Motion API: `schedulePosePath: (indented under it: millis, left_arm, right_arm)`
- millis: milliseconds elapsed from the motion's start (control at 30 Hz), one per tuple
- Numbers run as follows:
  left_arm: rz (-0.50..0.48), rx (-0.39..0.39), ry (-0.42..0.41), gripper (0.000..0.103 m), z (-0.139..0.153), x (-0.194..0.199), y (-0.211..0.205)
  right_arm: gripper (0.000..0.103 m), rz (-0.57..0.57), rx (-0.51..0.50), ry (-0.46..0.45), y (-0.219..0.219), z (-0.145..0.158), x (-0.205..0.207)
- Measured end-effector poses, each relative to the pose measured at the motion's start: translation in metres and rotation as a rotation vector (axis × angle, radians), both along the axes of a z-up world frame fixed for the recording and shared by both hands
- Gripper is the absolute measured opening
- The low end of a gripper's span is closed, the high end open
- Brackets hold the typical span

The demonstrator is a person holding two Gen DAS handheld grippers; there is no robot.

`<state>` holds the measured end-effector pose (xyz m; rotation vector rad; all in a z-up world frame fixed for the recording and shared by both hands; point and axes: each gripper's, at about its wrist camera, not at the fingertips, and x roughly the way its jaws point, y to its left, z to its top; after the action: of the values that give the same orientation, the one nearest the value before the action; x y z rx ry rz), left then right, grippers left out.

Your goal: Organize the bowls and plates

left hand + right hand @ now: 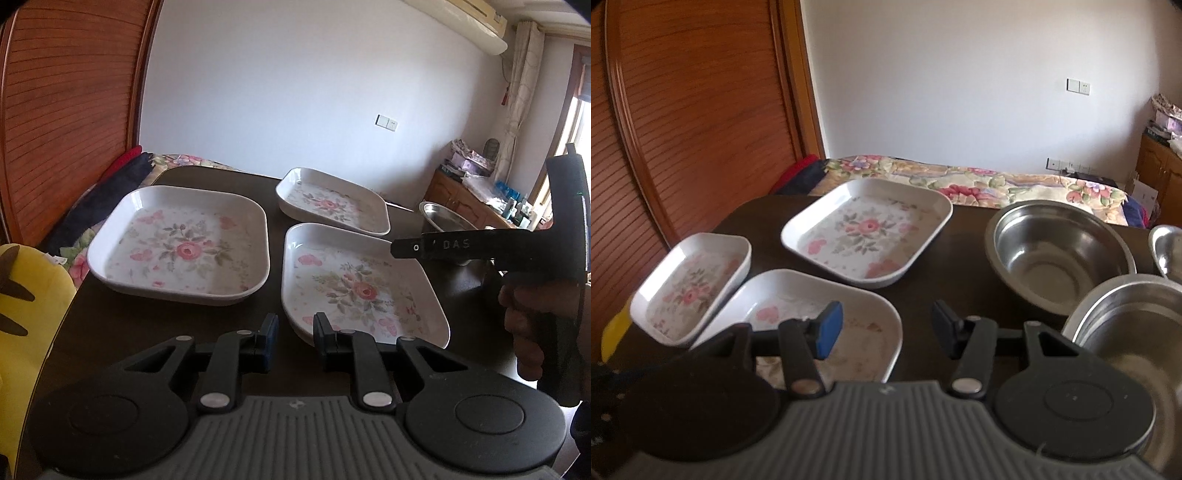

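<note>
Plates first: three white square plates with a pink rose print sat on the dark brown table (177, 317). The left-hand white floral plate (181, 243) lay alone near the table's left edge. The near white floral plate (358, 288) lay just beside it to the right, and the far white floral plate (332, 201) sat behind that one, their rims close or perhaps touching; the fisheye made that hard to judge.

From the right wrist camera the same three showed as the far plate (868, 232), the left-hand plate (690, 284) and the near plate (812, 314). To their right stood a large round stainless-steel bowl (1060, 254), with a second steel bowl (1126, 325) nearer the camera and the rim of a third steel bowl (1167, 251) at the frame edge.

The left gripper (295, 339) hovered above the near plate's front corner, fingers narrowly apart and holding nothing. The right gripper (886, 328) hung over the table between the near plate and the steel bowls, fingers spread wide, also empty. A flowered bedspread (979, 184) lay behind the table.
</note>
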<state>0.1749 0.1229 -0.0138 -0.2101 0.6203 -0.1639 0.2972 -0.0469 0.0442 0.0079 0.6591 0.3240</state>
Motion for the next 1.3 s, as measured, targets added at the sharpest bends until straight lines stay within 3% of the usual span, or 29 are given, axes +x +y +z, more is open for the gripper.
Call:
schedulePosePath:
  millis: [433,500,600,900,1033,1167,1300]
  left_arm:
    - [-0.016,-0.009,0.014,0.037,-0.001,0.003,-0.005]
    - [-0.018,0.001,0.014,0.036,0.0,0.004,-0.006]
    - [-0.025,0.016,0.016,0.032,0.001,0.004,-0.008]
    - [-0.021,0.052,0.004,0.029,0.002,0.002,-0.013]
    - [-0.104,0.001,0.0,0.018,0.003,-0.004,-0.018]
    - [-0.045,0.054,0.01,0.018,0.004,-0.003,-0.024]
    - [-0.036,0.028,0.014,0.018,0.004,-0.003,-0.013]
  right_arm:
    - [0.055,0.007,0.02,0.056,0.0,-0.011,0.001]
    - [0.049,0.018,0.021,0.063,0.001,-0.012,0.0]
    - [0.029,0.017,0.008,0.071,0.002,-0.016,-0.002]
    - [0.016,0.015,0.043,0.066,-0.008,-0.018,-0.007]
    - [0.011,0.015,0.048,0.053,-0.007,-0.017,-0.014]
    - [0.006,0.047,0.072,0.062,-0.002,-0.018,-0.024]
    - [0.006,0.015,0.068,0.048,-0.006,-0.02,-0.025]
